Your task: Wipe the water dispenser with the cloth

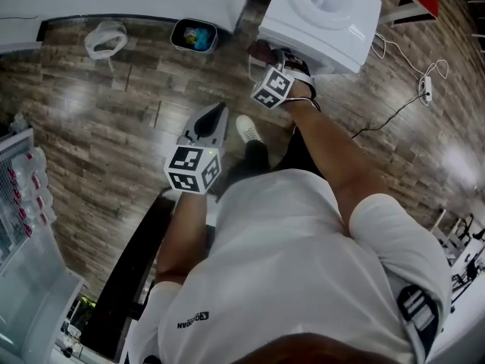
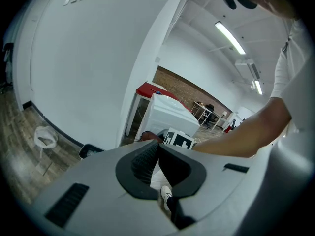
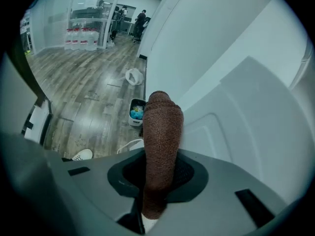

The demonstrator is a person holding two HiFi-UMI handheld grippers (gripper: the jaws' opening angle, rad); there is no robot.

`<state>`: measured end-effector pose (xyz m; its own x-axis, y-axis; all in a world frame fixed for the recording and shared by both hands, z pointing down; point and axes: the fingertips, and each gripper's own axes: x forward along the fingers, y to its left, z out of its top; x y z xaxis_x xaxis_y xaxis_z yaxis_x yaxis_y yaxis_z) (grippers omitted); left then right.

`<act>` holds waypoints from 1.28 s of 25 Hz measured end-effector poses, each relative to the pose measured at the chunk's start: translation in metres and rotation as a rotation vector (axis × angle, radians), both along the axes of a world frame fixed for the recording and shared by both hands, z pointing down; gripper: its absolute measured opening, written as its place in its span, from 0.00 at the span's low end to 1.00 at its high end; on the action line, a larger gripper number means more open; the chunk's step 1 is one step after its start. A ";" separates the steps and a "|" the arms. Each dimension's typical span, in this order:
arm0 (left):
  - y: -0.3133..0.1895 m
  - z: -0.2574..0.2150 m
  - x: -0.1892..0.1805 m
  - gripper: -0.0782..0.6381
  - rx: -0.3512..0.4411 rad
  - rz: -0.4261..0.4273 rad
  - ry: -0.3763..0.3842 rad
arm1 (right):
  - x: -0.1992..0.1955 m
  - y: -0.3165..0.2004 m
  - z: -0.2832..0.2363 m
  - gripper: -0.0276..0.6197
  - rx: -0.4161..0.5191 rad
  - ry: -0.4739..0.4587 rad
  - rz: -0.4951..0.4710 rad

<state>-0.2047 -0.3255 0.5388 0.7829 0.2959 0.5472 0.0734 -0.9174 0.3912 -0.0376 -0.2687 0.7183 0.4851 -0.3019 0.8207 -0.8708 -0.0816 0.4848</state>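
Our left claw [image 2: 156,149] is clenched with nothing in it: the ribbed pads meet at the tips, and through the gap behind them only a white shoe [image 2: 166,194] on the wooden floor [image 1: 114,112] shows. It hangs idle at our side, well apart from the work. Ahead of it and a little to its left, a small bin [image 1: 194,35] with colourful contents stands on the floor.

Our right claw [image 3: 158,173] is grasping the brown knitted cloth [image 3: 161,127], which is bunched into a roll and sticks up well past the jaw tips. The white water dispenser [image 1: 322,21] stands just ahead and to the right of this claw. From the head view the cloth sits at the dispenser's near lower corner, but we cannot tell whether it is pressed on the panel or just beside it.

We judge the wiping to be at an early or middle stage. The cloth is at one face only, no wiped track shows, and the top with its round bottle socket and the other sides look left to do.

As for writing, the cubes on both claws carry only square markers. The dark print on our white shirt [image 1: 288,264] is upside down and too small to read with any confidence.
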 end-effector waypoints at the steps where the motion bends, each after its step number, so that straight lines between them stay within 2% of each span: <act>1: 0.000 0.002 -0.001 0.11 -0.001 -0.003 -0.004 | 0.000 -0.001 0.008 0.15 -0.006 -0.006 0.000; 14: 0.006 0.026 -0.010 0.11 -0.018 -0.011 -0.071 | 0.000 0.005 0.095 0.15 -0.124 -0.094 -0.037; 23: 0.002 0.030 -0.015 0.11 0.005 -0.019 -0.100 | -0.005 0.002 0.125 0.15 -0.132 -0.175 -0.043; 26: 0.002 0.033 -0.015 0.11 0.021 -0.024 -0.118 | -0.011 0.005 0.115 0.15 -0.100 -0.192 -0.057; 32: 0.011 0.023 0.002 0.11 0.003 -0.008 -0.080 | -0.033 0.024 0.038 0.15 0.078 -0.173 -0.067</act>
<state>-0.2032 -0.3141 0.5618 0.7389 0.2878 0.6093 0.0343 -0.9191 0.3925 -0.0710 -0.2449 0.7564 0.3160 -0.3943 0.8630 -0.9452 -0.0520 0.3223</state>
